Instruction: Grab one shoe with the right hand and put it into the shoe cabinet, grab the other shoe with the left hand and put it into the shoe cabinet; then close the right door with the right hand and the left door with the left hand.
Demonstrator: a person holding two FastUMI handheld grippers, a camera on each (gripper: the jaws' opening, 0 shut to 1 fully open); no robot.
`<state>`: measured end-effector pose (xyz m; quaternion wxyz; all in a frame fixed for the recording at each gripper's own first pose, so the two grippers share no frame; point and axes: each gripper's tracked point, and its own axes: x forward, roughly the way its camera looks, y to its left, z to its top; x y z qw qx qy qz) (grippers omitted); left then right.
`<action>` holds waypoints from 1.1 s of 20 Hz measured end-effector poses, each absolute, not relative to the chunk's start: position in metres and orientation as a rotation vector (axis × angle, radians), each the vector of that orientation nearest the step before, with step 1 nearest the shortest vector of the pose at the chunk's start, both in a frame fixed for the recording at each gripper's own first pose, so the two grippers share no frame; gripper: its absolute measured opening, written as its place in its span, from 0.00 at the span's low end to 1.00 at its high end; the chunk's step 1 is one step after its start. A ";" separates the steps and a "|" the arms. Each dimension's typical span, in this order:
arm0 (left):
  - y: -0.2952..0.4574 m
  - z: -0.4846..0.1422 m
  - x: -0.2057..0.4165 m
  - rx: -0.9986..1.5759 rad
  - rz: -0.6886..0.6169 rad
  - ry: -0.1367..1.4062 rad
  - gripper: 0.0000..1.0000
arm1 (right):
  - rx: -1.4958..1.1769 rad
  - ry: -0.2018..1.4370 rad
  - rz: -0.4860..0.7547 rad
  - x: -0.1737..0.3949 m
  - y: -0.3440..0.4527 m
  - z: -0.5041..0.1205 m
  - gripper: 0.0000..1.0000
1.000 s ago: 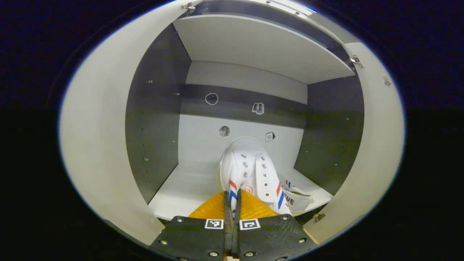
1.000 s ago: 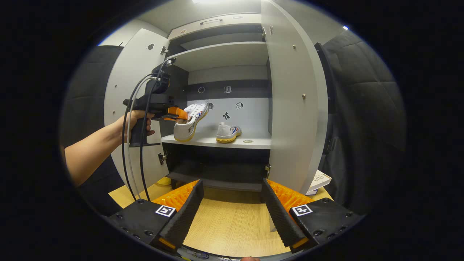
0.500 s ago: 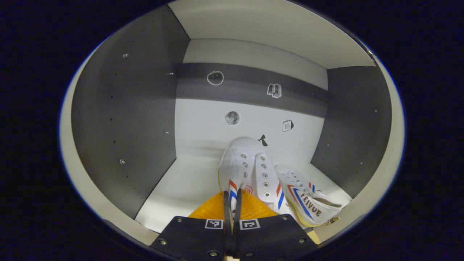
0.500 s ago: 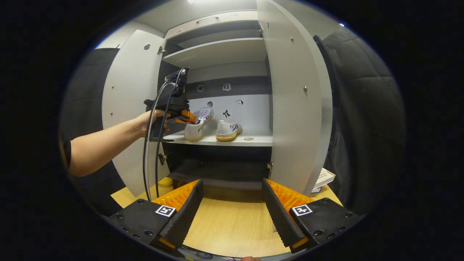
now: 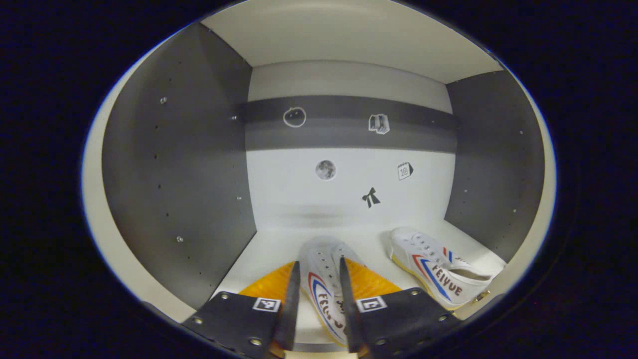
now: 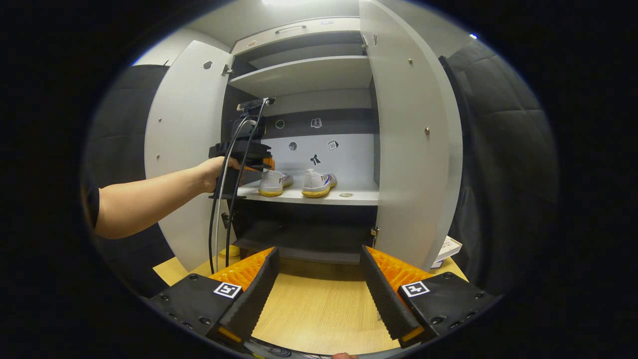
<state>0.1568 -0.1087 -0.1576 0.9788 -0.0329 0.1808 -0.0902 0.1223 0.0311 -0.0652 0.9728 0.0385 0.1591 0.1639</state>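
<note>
Two white shoes with red and blue stripes lie side by side on the cabinet's middle shelf (image 5: 279, 249). One shoe (image 5: 324, 291) rests between the parted fingers of my left gripper (image 5: 319, 263), which is open inside the cabinet. The other shoe (image 5: 433, 274) lies to its right. In the right gripper view the pair shows as the left shoe (image 6: 273, 182) and the right shoe (image 6: 318, 183), with the left gripper (image 6: 249, 159) held by a hand (image 6: 214, 169). My right gripper (image 6: 319, 252) hangs open and empty in front of the cabinet.
Both doors stand open: the left door (image 6: 179, 149) and the right door (image 6: 408, 149). An upper shelf (image 6: 304, 75) and a dark lower compartment (image 6: 304, 234) frame the middle shelf. A wooden surface (image 6: 319, 309) lies below. A white box (image 6: 446, 247) sits behind the right door.
The left gripper went deeper into the cabinet, lowered its shoe onto the shelf beside the other one, and its fingers parted. The right gripper stayed open, barely moving.
</note>
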 end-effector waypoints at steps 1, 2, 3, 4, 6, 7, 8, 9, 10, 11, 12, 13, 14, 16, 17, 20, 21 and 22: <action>-0.109 -0.151 0.154 -0.056 -0.184 0.344 0.55 | 0.078 0.319 0.332 0.121 0.031 -0.064 1.00; -0.107 -0.144 0.151 -0.045 -0.173 0.324 0.75 | 0.078 0.314 0.333 0.121 0.032 -0.062 1.00; -0.103 -0.138 0.148 -0.033 -0.153 0.305 0.94 | 0.078 0.308 0.333 0.119 0.032 -0.060 1.00; -0.101 -0.134 0.141 -0.023 -0.137 0.288 0.94 | 0.076 0.301 0.333 0.119 0.032 -0.057 1.00; -0.098 -0.119 0.123 -0.019 -0.125 0.242 0.94 | 0.072 0.292 0.332 0.117 0.031 -0.053 1.00; -0.096 -0.112 0.113 -0.019 -0.123 0.216 0.94 | 0.070 0.288 0.330 0.116 0.031 -0.051 1.00; -0.095 -0.103 0.103 -0.020 -0.126 0.190 0.94 | 0.068 0.286 0.329 0.115 0.031 -0.049 1.00; -0.095 -0.094 0.091 -0.027 -0.131 0.167 0.94 | 0.067 0.282 0.329 0.113 0.031 -0.047 1.00; -0.094 -0.086 0.079 -0.036 -0.137 0.148 0.94 | 0.065 0.278 0.327 0.113 0.031 -0.045 1.00; -0.093 -0.077 0.066 -0.048 -0.142 0.127 0.94 | 0.062 0.274 0.327 0.110 0.031 -0.040 1.00; -0.091 -0.068 0.055 -0.059 -0.148 0.109 0.94 | 0.059 0.269 0.325 0.110 0.031 -0.037 1.00; -0.089 -0.060 0.044 -0.066 -0.155 0.093 0.95 | 0.058 0.262 0.326 0.108 0.032 -0.033 1.00; -0.086 -0.052 0.032 -0.069 -0.156 0.075 0.94 | 0.057 0.256 0.325 0.107 0.032 -0.030 1.00; -0.080 -0.040 0.014 -0.071 -0.160 0.045 0.94 | 0.052 0.242 0.323 0.105 0.034 -0.022 0.96; -0.078 -0.037 0.001 -0.076 -0.168 0.039 0.94 | 0.046 0.235 0.318 0.104 0.034 -0.020 0.96; -0.066 -0.028 -0.036 -0.079 -0.178 0.022 0.94 | 0.043 0.214 0.316 0.101 0.039 -0.009 0.96; -0.063 -0.029 -0.046 -0.071 -0.174 0.017 0.94 | 0.042 0.208 0.315 0.100 0.041 -0.006 0.96; -0.059 -0.028 -0.056 -0.062 -0.168 0.009 0.94 | 0.038 0.199 0.313 0.098 0.041 -0.002 1.00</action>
